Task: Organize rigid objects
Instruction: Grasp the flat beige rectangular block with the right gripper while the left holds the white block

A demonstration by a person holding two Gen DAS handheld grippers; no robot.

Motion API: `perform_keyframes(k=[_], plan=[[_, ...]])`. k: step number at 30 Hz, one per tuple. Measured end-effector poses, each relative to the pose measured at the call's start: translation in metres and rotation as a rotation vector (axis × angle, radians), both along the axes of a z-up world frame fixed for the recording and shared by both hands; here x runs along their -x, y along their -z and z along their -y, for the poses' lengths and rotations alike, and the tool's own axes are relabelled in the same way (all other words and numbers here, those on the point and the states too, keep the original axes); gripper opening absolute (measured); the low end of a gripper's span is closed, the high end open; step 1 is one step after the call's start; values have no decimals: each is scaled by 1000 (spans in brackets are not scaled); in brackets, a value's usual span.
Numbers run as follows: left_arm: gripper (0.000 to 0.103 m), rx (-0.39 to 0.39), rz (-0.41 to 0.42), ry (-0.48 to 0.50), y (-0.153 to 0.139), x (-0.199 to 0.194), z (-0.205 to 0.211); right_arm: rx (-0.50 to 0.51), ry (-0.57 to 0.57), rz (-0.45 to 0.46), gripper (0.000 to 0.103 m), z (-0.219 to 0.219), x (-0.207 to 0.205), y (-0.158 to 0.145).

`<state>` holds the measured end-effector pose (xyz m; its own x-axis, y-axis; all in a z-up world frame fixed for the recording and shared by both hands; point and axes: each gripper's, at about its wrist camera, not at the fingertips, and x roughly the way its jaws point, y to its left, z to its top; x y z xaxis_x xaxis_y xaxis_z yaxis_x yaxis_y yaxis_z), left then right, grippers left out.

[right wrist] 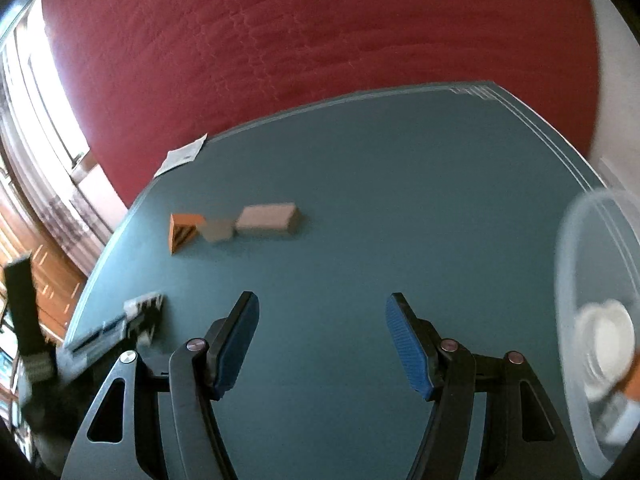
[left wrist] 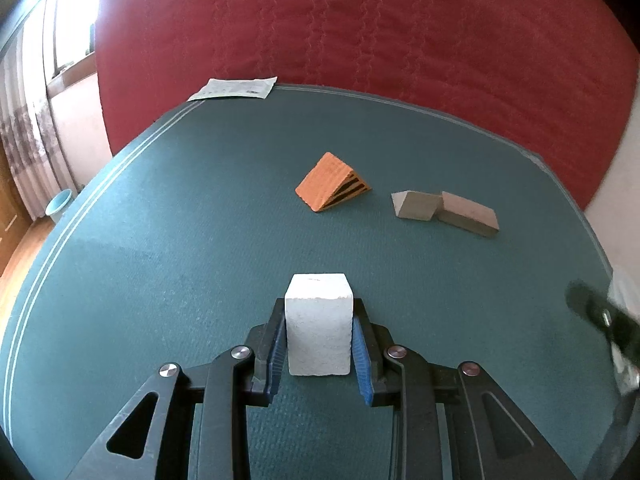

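My left gripper [left wrist: 319, 308] is shut on a white block [left wrist: 319, 324], its blue pads pressed on both sides, just above the teal table [left wrist: 160, 220]. Farther off lie an orange wedge [left wrist: 330, 188], a grey wedge [left wrist: 414, 206] and a flat grey block [left wrist: 468, 214] touching it. In the right wrist view my right gripper [right wrist: 322, 306] is open and empty above the table. The orange wedge [right wrist: 182, 232], grey wedge [right wrist: 218, 229] and flat grey block [right wrist: 267, 219] lie ahead to the left. The left gripper [right wrist: 120, 330] shows blurred at the left.
A clear plastic container [right wrist: 592, 320] with white and orange pieces inside stands at the right table edge. A paper sheet [left wrist: 234, 89] lies at the far left corner. A red quilted bed [left wrist: 360, 32] runs behind the table. A blurred dark gripper part [left wrist: 608, 324] shows at the right.
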<state>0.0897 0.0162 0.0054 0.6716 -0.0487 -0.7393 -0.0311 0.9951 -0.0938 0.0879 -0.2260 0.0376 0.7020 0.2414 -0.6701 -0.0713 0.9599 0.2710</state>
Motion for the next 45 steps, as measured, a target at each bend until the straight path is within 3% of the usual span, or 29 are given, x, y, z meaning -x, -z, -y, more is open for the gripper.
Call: perform_keyframes(k=[7, 19, 27, 36, 45], plan=[[31, 0, 14, -9, 2, -1, -1, 19, 9, -19, 67, -22, -55, 2], [31, -6, 14, -7, 3, -1, -2, 45, 6, -52, 67, -55, -105, 14], [31, -10, 15, -8, 3, -2, -2, 195, -23, -22, 69, -80, -106, 19], [31, -12, 15, -9, 3, -2, -2, 202, 4, -24, 66, -75, -104, 19], [31, -3, 15, -10, 3, -2, -2, 154, 39, -22, 66, -43, -73, 21]])
